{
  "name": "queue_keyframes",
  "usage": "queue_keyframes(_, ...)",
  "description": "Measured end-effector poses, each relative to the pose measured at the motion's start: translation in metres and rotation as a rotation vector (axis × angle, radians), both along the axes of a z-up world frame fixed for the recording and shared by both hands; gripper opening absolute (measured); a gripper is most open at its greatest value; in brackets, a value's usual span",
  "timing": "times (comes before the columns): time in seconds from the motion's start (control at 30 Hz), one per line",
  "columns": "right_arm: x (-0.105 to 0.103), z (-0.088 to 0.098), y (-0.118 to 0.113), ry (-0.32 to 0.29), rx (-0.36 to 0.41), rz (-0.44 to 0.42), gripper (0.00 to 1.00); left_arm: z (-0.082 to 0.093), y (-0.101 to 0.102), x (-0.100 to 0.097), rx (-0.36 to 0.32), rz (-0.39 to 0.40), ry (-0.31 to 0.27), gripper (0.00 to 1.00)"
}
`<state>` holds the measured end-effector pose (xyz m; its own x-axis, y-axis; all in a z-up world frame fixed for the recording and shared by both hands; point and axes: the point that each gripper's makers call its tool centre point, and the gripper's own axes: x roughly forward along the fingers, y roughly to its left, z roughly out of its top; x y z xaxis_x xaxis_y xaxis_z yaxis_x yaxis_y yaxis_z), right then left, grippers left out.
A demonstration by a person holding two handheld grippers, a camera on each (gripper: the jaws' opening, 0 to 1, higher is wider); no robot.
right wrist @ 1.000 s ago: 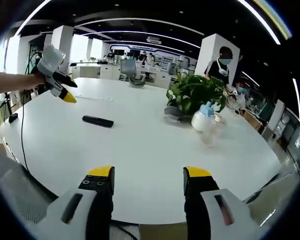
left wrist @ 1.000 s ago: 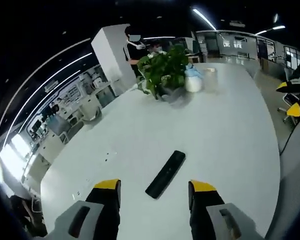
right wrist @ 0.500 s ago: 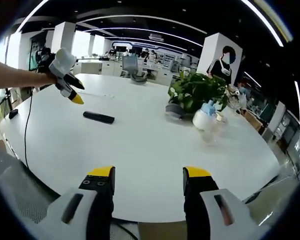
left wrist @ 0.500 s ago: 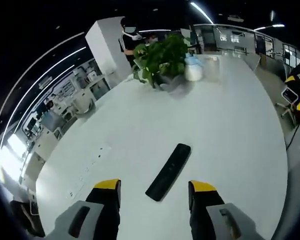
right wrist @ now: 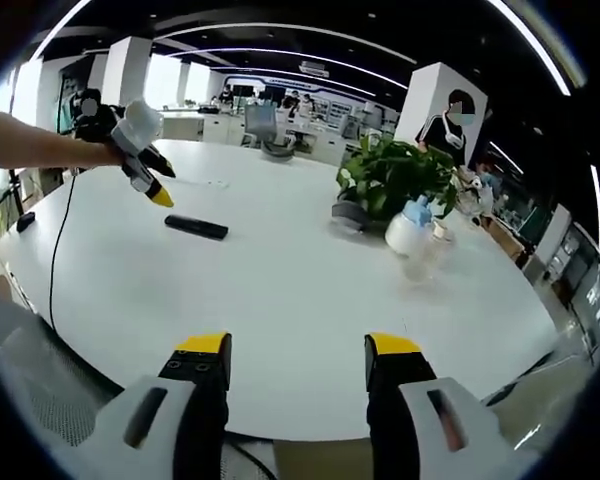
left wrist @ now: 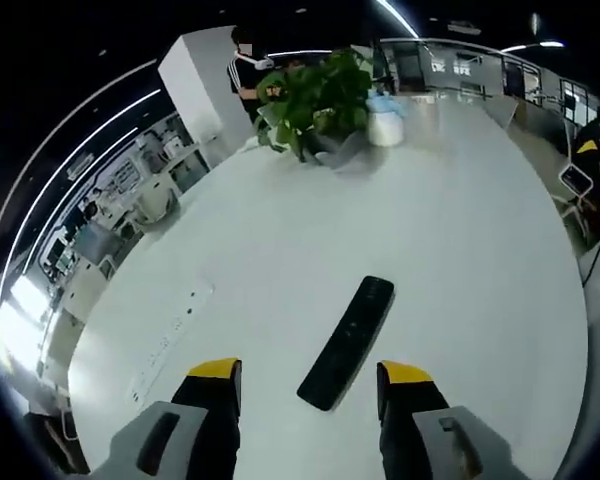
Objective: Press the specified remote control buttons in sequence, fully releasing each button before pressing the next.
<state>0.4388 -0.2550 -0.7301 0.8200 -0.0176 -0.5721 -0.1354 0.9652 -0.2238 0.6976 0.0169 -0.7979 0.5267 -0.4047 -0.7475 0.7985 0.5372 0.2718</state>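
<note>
Left gripper view: our left gripper (left wrist: 310, 372), fingers wide, holds nothing, remote (left wrist: 347, 341) just ahead between fingertips, lined up to press. Right gripper (right wrist: 295, 345) wide, parked well back for visibility.

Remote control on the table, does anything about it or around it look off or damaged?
Nothing stands out. The remote control lies flat and intact on the white table, and the potted plant and bottle stand upright, nothing spilled.

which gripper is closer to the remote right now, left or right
Left. The left gripper hangs just over the near end of the remote, jaws open. The right gripper sits at the table edge, far across from the remote.
</note>
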Motion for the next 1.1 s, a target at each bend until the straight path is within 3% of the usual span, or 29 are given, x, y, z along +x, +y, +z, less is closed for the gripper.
queue_keyframes(0.53, 0.0, -0.005, 0.0, 0.032, -0.013, -0.002, 0.56, -0.033, 0.005, 0.009, 0.062, -0.065, 0.06, 0.55)
queue_keyframes(1.1, -0.001, -0.011, 0.001, 0.062, -0.018, 0.001, 0.56, -0.067, 0.0, 0.007, 0.144, -0.152, 0.168, 0.53)
